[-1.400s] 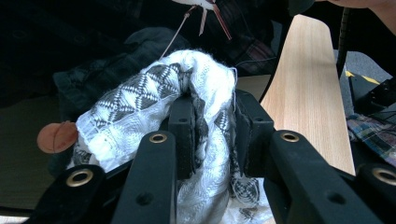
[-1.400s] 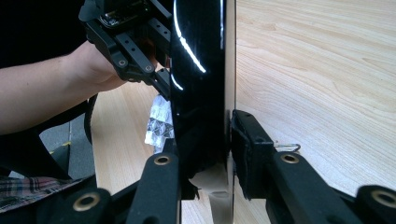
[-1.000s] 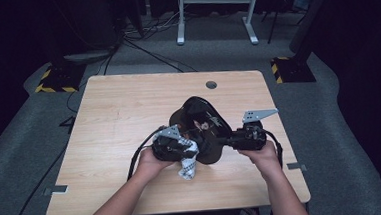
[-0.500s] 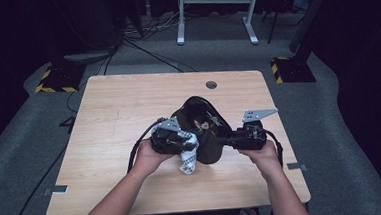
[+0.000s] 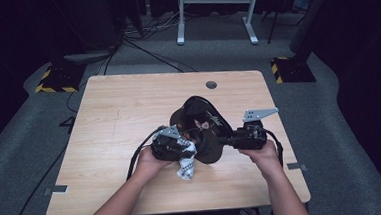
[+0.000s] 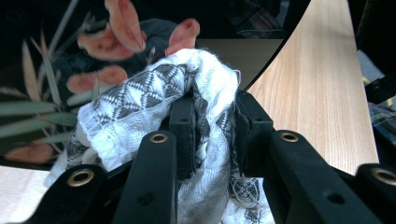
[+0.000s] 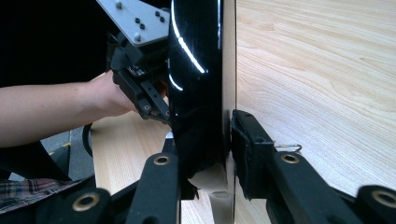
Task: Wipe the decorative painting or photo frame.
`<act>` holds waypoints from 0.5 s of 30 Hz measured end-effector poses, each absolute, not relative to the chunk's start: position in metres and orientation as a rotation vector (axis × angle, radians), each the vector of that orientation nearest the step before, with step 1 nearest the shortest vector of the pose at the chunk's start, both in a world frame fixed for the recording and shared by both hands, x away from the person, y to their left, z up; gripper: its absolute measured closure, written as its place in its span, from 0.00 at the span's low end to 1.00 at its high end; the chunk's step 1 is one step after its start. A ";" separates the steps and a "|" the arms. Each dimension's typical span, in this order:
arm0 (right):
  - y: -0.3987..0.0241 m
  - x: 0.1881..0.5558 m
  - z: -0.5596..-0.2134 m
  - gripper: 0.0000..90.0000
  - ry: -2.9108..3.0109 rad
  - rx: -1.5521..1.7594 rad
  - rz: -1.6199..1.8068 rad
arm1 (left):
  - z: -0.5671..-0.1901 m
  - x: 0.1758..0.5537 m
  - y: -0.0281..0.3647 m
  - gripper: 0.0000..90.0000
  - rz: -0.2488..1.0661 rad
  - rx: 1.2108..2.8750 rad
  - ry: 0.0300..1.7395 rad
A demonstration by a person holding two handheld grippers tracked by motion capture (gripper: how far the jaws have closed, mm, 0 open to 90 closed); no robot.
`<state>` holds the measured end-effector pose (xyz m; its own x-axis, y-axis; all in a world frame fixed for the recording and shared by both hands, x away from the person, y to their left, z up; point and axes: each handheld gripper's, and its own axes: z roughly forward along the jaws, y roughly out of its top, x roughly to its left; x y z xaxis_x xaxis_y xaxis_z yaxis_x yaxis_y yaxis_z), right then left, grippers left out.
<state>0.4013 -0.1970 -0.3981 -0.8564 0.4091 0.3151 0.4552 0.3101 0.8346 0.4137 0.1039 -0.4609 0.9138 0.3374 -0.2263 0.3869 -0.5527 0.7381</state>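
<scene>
movement since the earlier frames was slight: the left gripper (image 5: 173, 144) with its cloth (image 5: 187, 164) had shifted a little toward the table's near left, then back beside the black tray (image 5: 199, 112); the right gripper (image 5: 233, 139) had kept its place, and the tray lay at the same spot, tilted up on edge, right of the table's (image 5: 118, 112) middle and toward the near edge.

left gripper, in the left gripper view: jaws were closed to a narrow gap and clamped on the white cloth (image 6: 154, 93) with a grey diamond pattern, which bulged over and between the pads. the cloth pressed against the tray's glossy black face (image 6: 56, 56), painted with pink petals and green leaves. in the high view the cloth's loose end hung just below the tray, toward the near table edge.

right gripper (image 7: 229, 135), in the right gripper view: jaws were drawn in on the tray's rim (image 7: 196, 70), one pad on each side, holding it edge-on above the wood. the left gripper (image 7: 140, 88) and the person's hand (image 7: 100, 95) showed beyond the tray, against its far face.
</scene>
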 end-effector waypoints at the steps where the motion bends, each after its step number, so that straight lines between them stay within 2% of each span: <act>1: -0.197 0.401 -0.398 0.81 -2.505 -0.827 -1.621 | -0.456 0.414 0.105 0.80 -0.068 2.192 0.512; 8: -0.197 0.401 -0.398 0.81 -2.505 -0.821 -1.619 | -0.432 0.417 0.114 0.80 0.012 2.176 0.502; 15: -0.197 0.401 -0.398 0.80 -2.502 -0.825 -1.620 | -0.459 0.418 0.116 0.80 -0.040 2.181 0.540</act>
